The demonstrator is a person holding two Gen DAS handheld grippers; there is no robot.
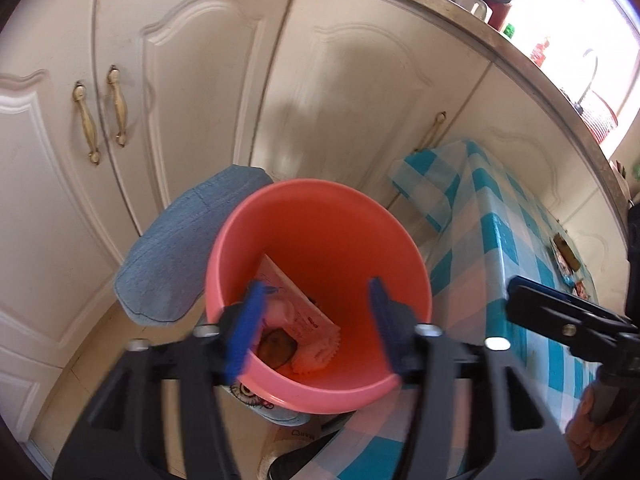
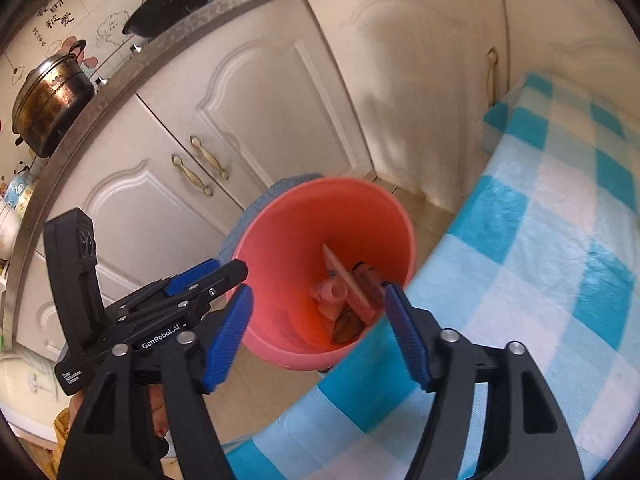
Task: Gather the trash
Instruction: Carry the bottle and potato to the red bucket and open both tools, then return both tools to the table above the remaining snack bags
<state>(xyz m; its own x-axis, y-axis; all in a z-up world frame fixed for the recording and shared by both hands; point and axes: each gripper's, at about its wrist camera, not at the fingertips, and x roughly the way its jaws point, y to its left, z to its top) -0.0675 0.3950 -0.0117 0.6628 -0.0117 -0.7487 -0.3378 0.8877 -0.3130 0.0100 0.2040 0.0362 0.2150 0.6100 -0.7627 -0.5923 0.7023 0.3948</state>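
Over the pink bin (image 1: pixel 320 292), the left hand-held gripper (image 1: pixel 316 320) hangs part-open and empty, directly above the wrappers (image 1: pixel 296 316) inside; the right hand-held gripper (image 2: pixel 318 332), spread wider and also empty, sits beside it, nearer the checked surface (image 2: pixel 540 280).

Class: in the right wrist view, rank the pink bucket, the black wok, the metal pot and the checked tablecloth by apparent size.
1. checked tablecloth
2. pink bucket
3. black wok and metal pot look alike; both sit farther away, so their order is unsure.
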